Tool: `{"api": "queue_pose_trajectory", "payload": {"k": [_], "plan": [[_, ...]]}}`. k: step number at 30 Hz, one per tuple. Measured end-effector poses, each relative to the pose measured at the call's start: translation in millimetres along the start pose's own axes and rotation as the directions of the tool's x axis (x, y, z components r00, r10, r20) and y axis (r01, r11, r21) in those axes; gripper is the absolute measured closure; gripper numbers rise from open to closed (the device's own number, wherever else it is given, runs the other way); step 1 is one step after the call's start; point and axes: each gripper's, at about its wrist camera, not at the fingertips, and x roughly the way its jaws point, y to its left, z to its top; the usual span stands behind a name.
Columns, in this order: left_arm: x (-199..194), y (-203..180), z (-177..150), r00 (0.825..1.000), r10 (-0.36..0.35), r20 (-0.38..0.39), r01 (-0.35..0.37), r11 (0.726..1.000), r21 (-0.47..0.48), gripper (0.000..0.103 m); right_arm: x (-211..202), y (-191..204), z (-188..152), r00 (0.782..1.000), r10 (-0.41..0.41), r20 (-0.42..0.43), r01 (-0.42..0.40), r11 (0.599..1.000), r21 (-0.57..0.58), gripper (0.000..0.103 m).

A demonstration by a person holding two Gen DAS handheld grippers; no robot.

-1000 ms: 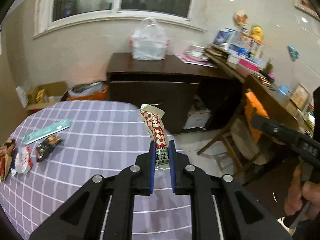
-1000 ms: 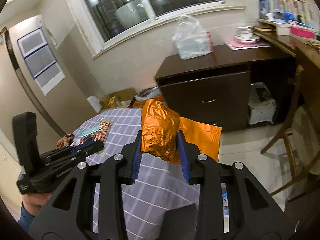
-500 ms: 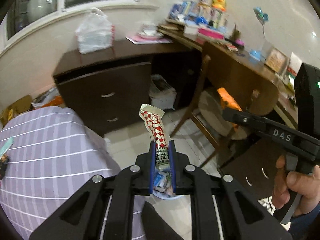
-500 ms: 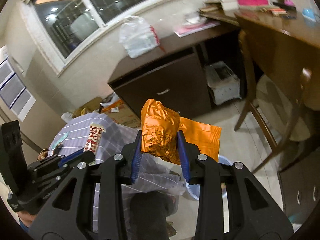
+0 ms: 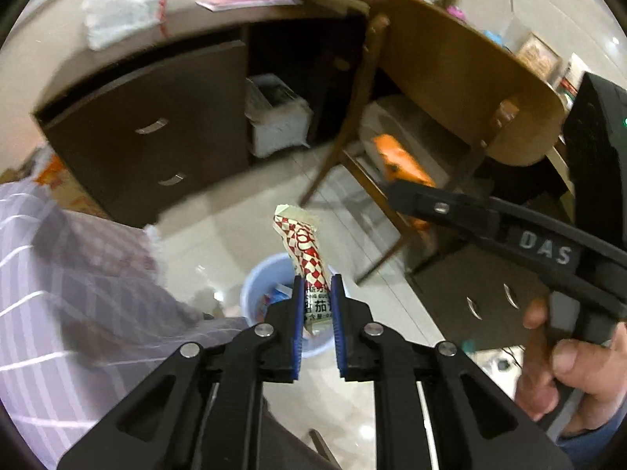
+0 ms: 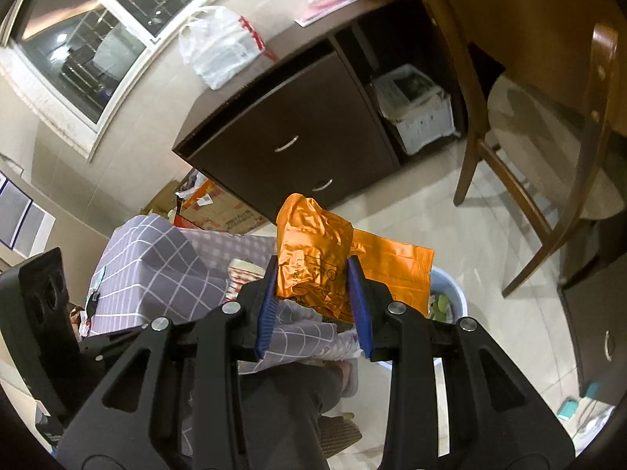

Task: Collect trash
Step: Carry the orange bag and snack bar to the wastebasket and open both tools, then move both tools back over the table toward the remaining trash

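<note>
My left gripper [image 5: 316,286] is shut on a red-and-white checkered snack wrapper [image 5: 303,246], held upright over a pale blue trash bin [image 5: 258,286] on the floor. The bin holds some trash. My right gripper [image 6: 313,274] is shut on a crumpled orange foil bag [image 6: 313,258], held above the same bin [image 6: 450,290], which shows partly behind the bag. In the left wrist view the right gripper [image 5: 395,192] and orange bag [image 5: 395,156] show at the right. The checkered wrapper [image 6: 243,272] shows left of the right gripper's fingers.
A table with a purple checked cloth [image 5: 58,274] stands left of the bin, with more wrappers on it [image 6: 84,313]. A wooden chair [image 6: 529,156] and a dark cabinet [image 6: 294,137] stand beyond the bin. My legs are below the grippers.
Both grippers swung from above the table rightward and down toward the floor. The blue bin has come into view under both held pieces of trash.
</note>
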Motion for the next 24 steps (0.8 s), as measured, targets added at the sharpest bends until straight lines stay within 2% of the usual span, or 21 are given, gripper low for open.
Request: {"api": "queue_pose_trajectory", "payload": {"k": [1, 3, 5, 6, 8, 10, 11, 17, 24], "plan": [[3.8, -1.8, 2.4, 1.000, 0.007, -0.001, -0.007, 1.000, 0.012, 0.087, 3.8, -2.7, 0.2, 1.000, -0.003, -0.007, 0.003, 1.000, 0.006, 0.059], [7.5, -2.4, 4.5, 1.000, 0.018, -0.007, -0.018, 0.999, 0.026, 0.063, 11.9, -9.9, 0.5, 1.000, -0.017, -0.017, 0.017, 1.000, 0.015, 0.041], [5.5, 1.1, 6.5, 0.999, 0.041, 0.013, -0.041, 0.999, 0.015, 0.019, 19.3, -16.7, -0.4, 0.999, -0.035, -0.028, 0.035, 0.999, 0.026, 0.034], [1.0, 4.0, 7.8, 0.996, 0.074, 0.042, -0.074, 0.997, 0.002, 0.015, 23.2, -21.8, -1.6, 0.998, -0.048, -0.038, 0.050, 0.998, 0.039, 0.030], [-4.2, 8.6, 7.2, 0.994, 0.092, 0.054, -0.092, 0.996, -0.004, 0.014, 27.4, -29.5, -3.3, 0.998, -0.049, -0.049, 0.052, 0.997, 0.064, 0.023], [-8.3, 12.9, 8.1, 0.993, 0.106, 0.056, -0.106, 0.994, -0.007, 0.014, 27.2, -32.9, -6.7, 0.997, -0.056, -0.047, 0.060, 0.995, 0.074, 0.009], [-12.3, 14.7, 7.1, 0.990, 0.121, 0.066, -0.121, 0.993, -0.008, 0.014, 27.6, -33.4, -7.3, 0.997, -0.059, -0.046, 0.062, 0.995, 0.074, 0.007], [-34.5, 18.6, 5.5, 0.980, 0.163, 0.114, -0.162, 0.987, -0.014, 0.012, 23.3, -27.6, -9.7, 0.994, -0.098, -0.040, 0.101, 0.993, 0.068, 0.006], [-75.1, 22.7, -1.3, 0.965, 0.181, 0.189, -0.179, 0.983, -0.026, 0.010, 3.0, 3.7, -5.2, 0.995, -0.096, 0.003, 0.096, 0.995, 0.017, 0.006]]}}
